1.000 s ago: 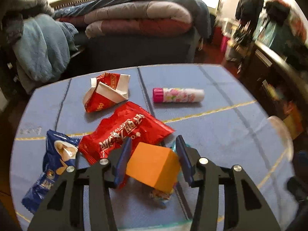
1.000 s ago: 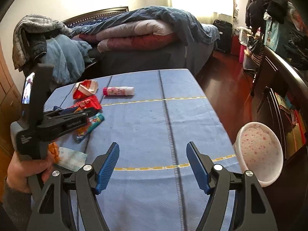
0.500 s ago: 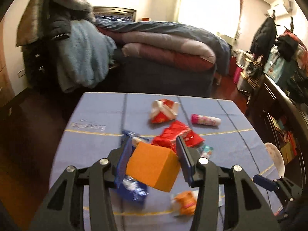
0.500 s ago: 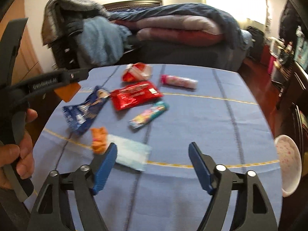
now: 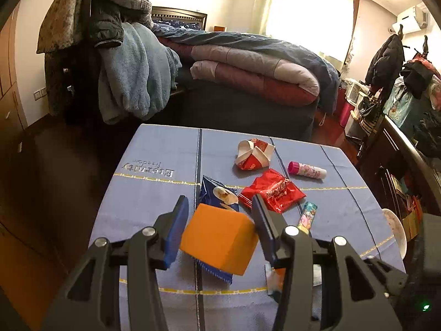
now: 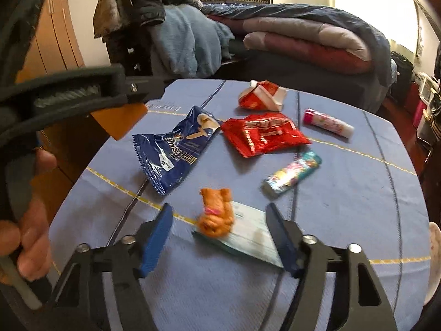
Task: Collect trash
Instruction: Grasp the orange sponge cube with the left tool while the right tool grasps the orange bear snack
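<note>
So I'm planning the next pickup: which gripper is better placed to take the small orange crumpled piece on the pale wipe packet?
The right gripper: its closing jaws already frame the orange crumpled piece with nothing held. The left gripper is occupied by the orange block.

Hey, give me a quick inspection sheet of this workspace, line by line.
Surface: blue tablecloth with yellow lines.
Job's things: blue biscuit wrapper, red wrapper, crumpled red-and-white carton, colourful candy wrapper, small orange item on a pale packet.
Clutter: pink-capped tube.
Grippers: left gripper shut on orange block; right gripper has jaws closing around the orange item and packet, pads not pressing.
Cables: nothing seen.
Surroundings: bed with folded quilts, clothes over a chair, speckled white bowl beside the table.
</note>
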A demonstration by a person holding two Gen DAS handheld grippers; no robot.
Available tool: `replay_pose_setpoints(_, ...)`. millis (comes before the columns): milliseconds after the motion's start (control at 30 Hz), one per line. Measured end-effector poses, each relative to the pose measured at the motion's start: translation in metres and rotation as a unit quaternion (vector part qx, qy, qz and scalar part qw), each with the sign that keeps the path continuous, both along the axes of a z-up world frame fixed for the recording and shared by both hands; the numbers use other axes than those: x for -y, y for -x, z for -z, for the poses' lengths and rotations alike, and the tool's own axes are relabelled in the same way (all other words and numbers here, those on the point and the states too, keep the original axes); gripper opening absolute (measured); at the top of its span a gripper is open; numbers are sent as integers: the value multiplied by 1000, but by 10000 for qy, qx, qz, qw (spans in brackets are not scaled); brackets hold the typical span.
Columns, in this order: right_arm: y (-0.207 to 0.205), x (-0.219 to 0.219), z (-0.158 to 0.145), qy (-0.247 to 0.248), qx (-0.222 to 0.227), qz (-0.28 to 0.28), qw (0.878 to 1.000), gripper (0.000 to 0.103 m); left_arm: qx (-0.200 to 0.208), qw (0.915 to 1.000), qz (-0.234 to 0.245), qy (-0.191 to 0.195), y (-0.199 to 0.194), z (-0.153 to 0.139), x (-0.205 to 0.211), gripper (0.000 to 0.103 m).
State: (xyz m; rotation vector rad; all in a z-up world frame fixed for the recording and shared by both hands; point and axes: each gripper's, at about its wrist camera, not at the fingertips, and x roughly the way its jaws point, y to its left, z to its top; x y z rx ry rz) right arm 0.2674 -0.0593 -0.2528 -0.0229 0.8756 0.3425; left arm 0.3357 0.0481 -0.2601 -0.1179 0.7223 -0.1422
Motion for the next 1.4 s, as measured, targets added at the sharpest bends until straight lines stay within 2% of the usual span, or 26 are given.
replay_pose_setpoints(33, -4, -4, 3, 40, -52, -23, 10000, 46, 7, 10000, 12, -4, 0, 0, 0, 48)
replay_pose_setpoints(100, -7, -6, 9, 89, -176, -28, 9998, 29, 4, 10000, -2, -15, 0, 0, -1, 48)
replay_pose_setpoints(267, 0, 6, 1, -99, -47, 49, 9999, 27, 30, 10000, -3, -10, 3, -2, -2, 48)
replay_pose_setpoints(300, 3, 10, -2, -125, -15, 83, 9999, 24, 43, 10000, -3, -9, 3, -3, -2, 48)
replay_pose_setpoints(633, 26, 54, -20, -297, 114, 417, 9986, 24, 145, 9997, 167, -82, 18, -19, 26, 48)
replay_pose_setpoints(1033, 58, 135, -45, -647, 410, 1067, 9913, 24, 420, 9960, 757, -216, 35, -52, 99, 48)
replay_pose_setpoints(1233, 77, 187, -54, -761, 616, 1568, 9828, 24, 593, 9896, 1290, -221, 40, -70, 155, 48)
replay_pose_setpoints(1400, 92, 235, -55, -818, 712, 2093, 9718, 24, 732, 9798, 1840, -264, 46, -77, 215, 48)
